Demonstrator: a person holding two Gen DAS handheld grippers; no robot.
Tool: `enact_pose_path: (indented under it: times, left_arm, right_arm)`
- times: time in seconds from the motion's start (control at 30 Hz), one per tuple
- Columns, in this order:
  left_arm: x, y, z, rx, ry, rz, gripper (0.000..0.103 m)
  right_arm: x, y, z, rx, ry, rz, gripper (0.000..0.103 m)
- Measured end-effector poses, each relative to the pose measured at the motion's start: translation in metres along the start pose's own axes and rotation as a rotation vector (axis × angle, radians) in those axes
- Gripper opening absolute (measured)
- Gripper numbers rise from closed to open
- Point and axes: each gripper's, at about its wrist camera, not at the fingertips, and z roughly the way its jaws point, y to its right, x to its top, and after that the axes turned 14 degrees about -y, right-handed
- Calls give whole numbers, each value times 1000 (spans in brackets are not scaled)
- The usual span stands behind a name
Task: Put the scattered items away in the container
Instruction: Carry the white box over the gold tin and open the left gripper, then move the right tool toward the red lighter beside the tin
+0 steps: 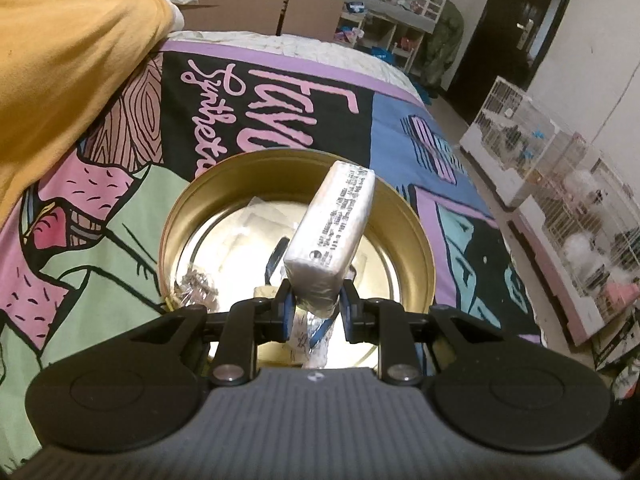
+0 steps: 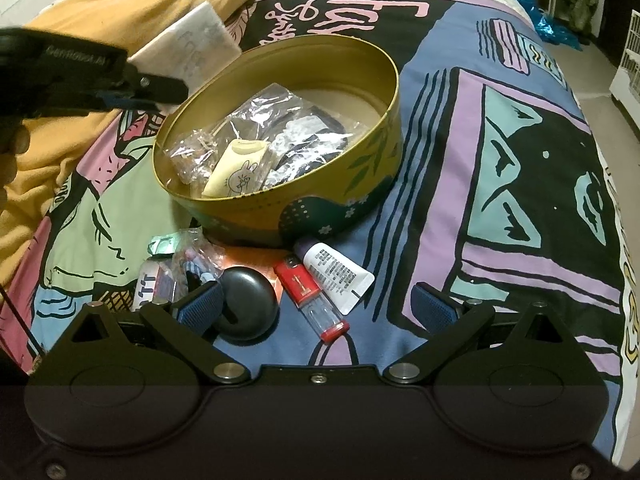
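Note:
A round gold tin (image 1: 416, 240) sits on the patterned bedspread. My left gripper (image 1: 316, 304) is shut on the lower end of a white wrapped pack (image 1: 334, 224), which tilts up over the tin's opening. From the right wrist view the left gripper (image 2: 132, 84) hovers at the tin's (image 2: 280, 208) far left rim with the pack (image 2: 192, 48). Inside the tin lie clear bags (image 2: 280, 128) and a cream packet (image 2: 240, 172). My right gripper (image 2: 316, 308) stands open over a red lighter (image 2: 308, 292), a white tube (image 2: 336, 276), a black round case (image 2: 248, 304) and small bagged items (image 2: 180, 268).
A yellow blanket (image 1: 68, 60) is heaped at the left of the bed. The bed's right edge (image 1: 516, 280) drops to the floor, where wire cages (image 1: 560, 184) stand along the wall. Shelves and a dark door are at the back.

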Motion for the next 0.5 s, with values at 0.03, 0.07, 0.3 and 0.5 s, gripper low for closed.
enact_pose_path:
  times: [0.03, 0.07, 0.3, 0.5]
  left_arm:
    - [1, 0, 1, -3, 9, -2, 51]
    - [1, -1, 1, -7, 22, -12, 61]
    - [-9, -12, -12, 17, 68, -53, 103]
    - [-26, -29, -15, 21, 29, -92, 103]
  right_arm:
    - [0, 0, 0, 0, -1, -1, 101]
    - [0, 0, 1, 0, -2, -2, 101]
    - [-1, 3, 2, -3, -7, 7, 101]
    - [-2, 0, 4, -11, -6, -10, 101]
